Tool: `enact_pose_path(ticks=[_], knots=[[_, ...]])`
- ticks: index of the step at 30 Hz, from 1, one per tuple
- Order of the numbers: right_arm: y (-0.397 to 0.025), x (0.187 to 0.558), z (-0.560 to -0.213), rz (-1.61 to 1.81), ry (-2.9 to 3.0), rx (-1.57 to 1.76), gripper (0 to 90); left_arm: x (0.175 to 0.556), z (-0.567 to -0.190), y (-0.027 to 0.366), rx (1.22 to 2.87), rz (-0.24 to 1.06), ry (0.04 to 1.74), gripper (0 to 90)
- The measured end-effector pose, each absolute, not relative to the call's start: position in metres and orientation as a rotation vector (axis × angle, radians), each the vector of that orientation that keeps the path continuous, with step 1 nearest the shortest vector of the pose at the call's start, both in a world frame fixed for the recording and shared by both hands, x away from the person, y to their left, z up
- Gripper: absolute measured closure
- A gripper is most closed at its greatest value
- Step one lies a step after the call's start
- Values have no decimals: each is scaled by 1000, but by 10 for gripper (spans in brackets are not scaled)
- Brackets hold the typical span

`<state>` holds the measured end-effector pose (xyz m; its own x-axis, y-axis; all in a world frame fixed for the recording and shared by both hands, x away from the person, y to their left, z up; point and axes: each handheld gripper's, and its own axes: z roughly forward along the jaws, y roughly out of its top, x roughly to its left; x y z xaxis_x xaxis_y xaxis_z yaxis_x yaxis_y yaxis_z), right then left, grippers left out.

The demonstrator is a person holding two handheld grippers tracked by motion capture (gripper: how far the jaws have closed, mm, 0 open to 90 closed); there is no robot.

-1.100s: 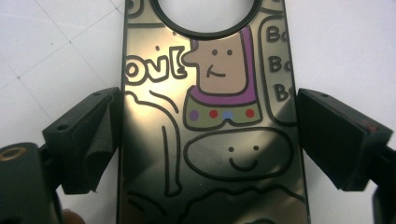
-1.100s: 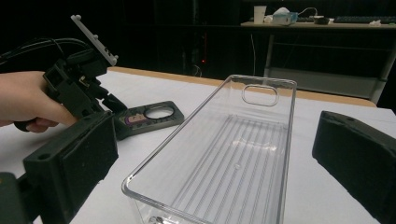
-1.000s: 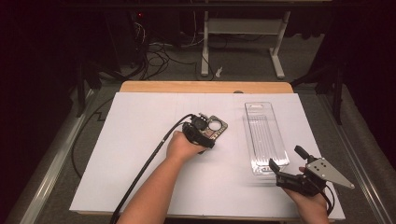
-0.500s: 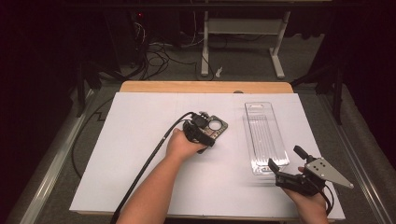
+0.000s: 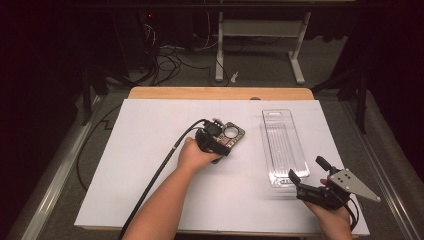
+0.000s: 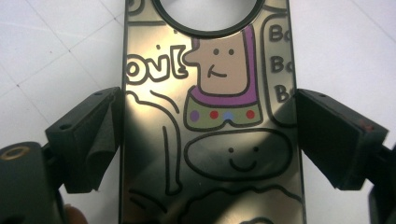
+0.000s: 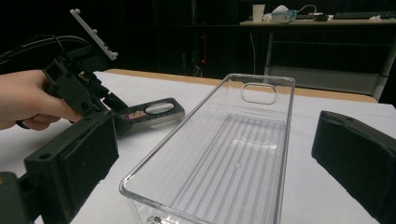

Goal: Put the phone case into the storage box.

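A flat phone case (image 5: pixel 232 134) printed with cartoon figures and a round camera hole lies on the white table cover. My left gripper (image 5: pixel 223 144) is shut on the phone case (image 6: pixel 210 116), a jaw pressed against each long edge. A clear, ribbed plastic tray (image 5: pixel 283 145) lies lengthwise to the right, with nothing inside. My right gripper (image 5: pixel 306 169) is open at the tray's near end. In the right gripper view the tray (image 7: pixel 233 158) lies between and beyond its spread jaws. That view also has the left gripper (image 7: pixel 116 109) and the case (image 7: pixel 156 111) at the left.
The white cover (image 5: pixel 150 150) spans the table, with a wooden edge (image 5: pixel 220 93) at the far side. The left gripper's cable (image 5: pixel 160 172) trails back along the forearm. Dark floor, cables and a desk frame (image 5: pixel 260 30) lie beyond the table.
The right gripper has crept slightly left toward the tray's near end. The left gripper and the phone case have hardly moved.
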<state>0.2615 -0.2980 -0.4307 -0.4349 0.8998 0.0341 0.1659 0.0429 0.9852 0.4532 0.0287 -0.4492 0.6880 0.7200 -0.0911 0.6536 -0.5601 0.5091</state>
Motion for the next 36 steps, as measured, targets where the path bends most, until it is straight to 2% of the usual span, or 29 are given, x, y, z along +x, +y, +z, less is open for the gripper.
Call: enact_pose_path(ticks=[8,19,27,36], knots=[[-298,261,-430,1444,1676,1084,12,441,-441,46,2323,174,1002,132],[-295,260,-430,1433,1684,1076,12,414,-428,94,2215,204,959,132],[-292,261,-430,1427,1694,1069,11,380,-415,130,2104,204,889,132],[-288,262,-432,1421,1713,1059,12,349,-409,147,2030,208,801,131]])
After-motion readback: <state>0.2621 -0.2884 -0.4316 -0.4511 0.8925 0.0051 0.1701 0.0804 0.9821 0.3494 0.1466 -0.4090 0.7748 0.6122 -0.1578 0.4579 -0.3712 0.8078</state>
